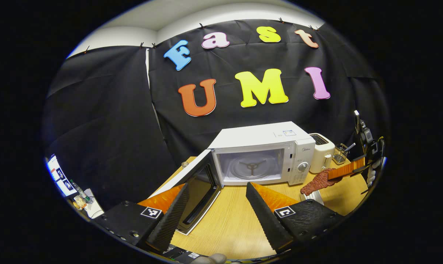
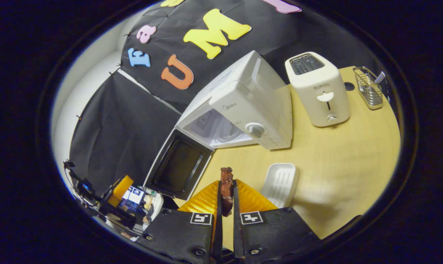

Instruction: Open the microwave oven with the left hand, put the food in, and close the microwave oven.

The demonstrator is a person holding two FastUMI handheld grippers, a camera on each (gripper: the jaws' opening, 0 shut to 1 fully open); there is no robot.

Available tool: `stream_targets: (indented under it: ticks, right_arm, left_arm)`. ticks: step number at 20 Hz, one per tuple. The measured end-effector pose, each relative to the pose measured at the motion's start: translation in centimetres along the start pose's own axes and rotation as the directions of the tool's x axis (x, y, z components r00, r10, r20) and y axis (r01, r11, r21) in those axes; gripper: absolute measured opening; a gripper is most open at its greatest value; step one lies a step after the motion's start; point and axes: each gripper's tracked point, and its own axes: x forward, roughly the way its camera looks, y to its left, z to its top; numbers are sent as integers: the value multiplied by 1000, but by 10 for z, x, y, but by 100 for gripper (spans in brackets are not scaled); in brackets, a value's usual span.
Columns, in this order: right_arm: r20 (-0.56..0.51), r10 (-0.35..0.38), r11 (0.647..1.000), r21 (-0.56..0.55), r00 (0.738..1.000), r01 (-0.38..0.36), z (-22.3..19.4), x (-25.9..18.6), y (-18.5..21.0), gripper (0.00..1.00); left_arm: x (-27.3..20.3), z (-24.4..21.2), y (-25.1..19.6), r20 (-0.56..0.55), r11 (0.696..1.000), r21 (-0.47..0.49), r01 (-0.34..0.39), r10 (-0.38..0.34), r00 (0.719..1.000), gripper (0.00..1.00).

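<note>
The white microwave (image 1: 260, 152) stands on the wooden table with its door (image 1: 192, 187) swung wide to the left and the glass turntable (image 1: 251, 167) showing inside. My left gripper (image 1: 215, 198) is open in front of it, holding nothing, with the door just beyond its left finger. To the right my right gripper (image 1: 335, 176) hangs above the table, shut on a reddish-brown slab of food (image 1: 316, 182). In the right gripper view the food (image 2: 226, 187) is pinched upright between the fingers of the right gripper (image 2: 227, 190), short of the open microwave (image 2: 239, 110) and its door (image 2: 177, 167).
A white toaster (image 2: 318, 90) stands right of the microwave, with a wire basket (image 2: 369, 88) beyond it near the table's edge. A white ribbed tray (image 2: 280, 179) lies on the table (image 2: 335, 165) in front of the microwave. Cluttered equipment (image 2: 133, 200) sits off the table's left side.
</note>
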Motion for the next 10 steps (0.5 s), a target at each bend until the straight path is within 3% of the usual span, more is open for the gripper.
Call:
stream_targets:
  ticks: [3,6,10]
  right_arm:
    - [119,-11,999,39,993,7,5,37,29,12]
    - [247,-36,993,119,968,7,14,85,50,12]
    - [442,-146,969,243,885,38,37,151,51,12]
  left_arm:
    - [3,-3,12,8,998,19,62,-62,998,95]
    - [5,-12,26,-4,991,24,135,-135,991,95]
    - [6,-19,54,15,981,55,185,-187,982,96]
